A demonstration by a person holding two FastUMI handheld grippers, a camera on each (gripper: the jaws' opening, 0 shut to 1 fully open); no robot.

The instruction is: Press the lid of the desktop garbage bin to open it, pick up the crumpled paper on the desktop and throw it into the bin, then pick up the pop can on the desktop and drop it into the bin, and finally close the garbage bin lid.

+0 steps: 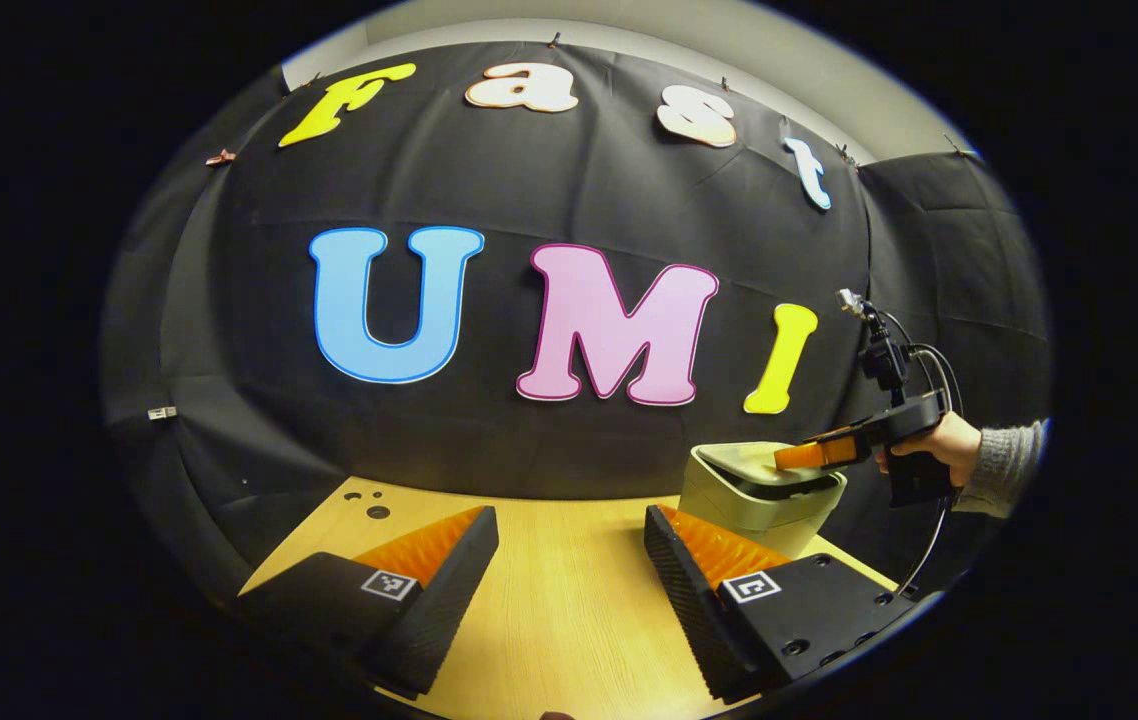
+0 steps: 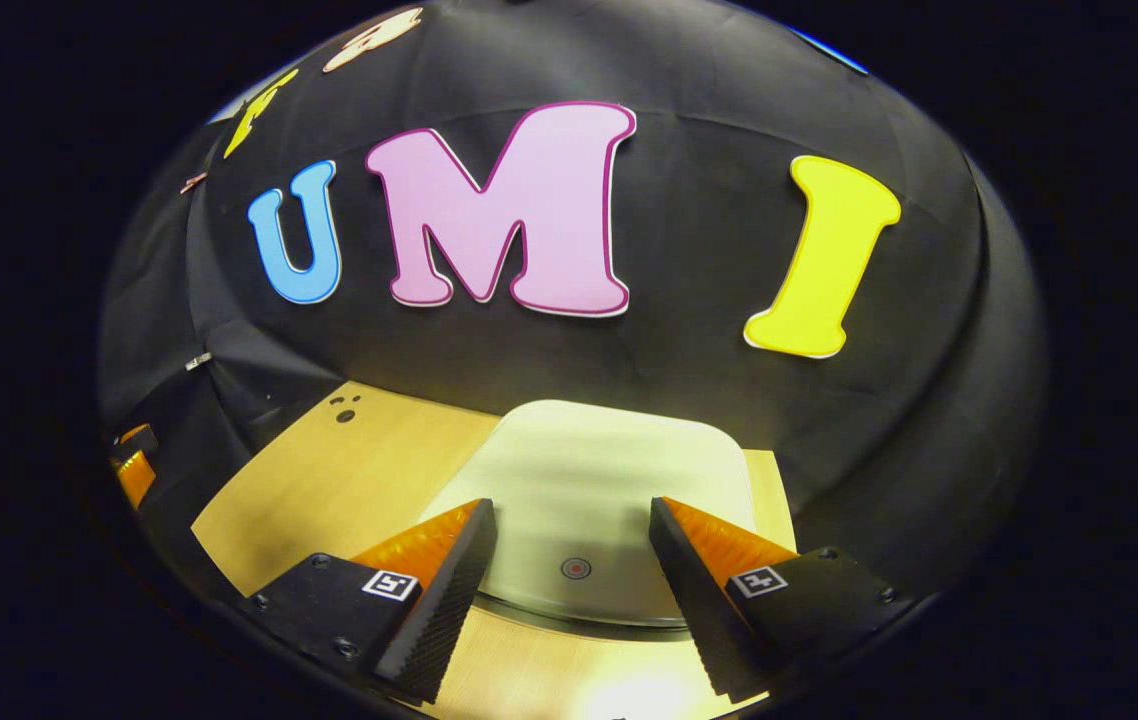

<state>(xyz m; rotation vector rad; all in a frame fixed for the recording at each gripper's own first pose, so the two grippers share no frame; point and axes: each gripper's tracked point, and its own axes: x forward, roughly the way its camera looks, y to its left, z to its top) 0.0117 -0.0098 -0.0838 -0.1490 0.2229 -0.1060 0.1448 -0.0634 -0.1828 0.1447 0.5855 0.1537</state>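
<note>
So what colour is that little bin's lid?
Pale cream lid, with a small red dot; clearest in the right gripper view.

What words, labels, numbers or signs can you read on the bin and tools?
No readable words or numbers on either.
Bin lid: a round red mark, no lettering.
Left tool and right tool: square black-and-white code tags on the fingers, patterns rather than text.

**The counter and the wall behind it**

A light wooden counter (image 1: 569,590) with a smooth, pale yellow top stands before the black cloth wall (image 1: 569,420) of the booth. Near its far left corner the counter has a few small dark round holes (image 2: 343,408). The cloth hangs in soft folds.
</note>
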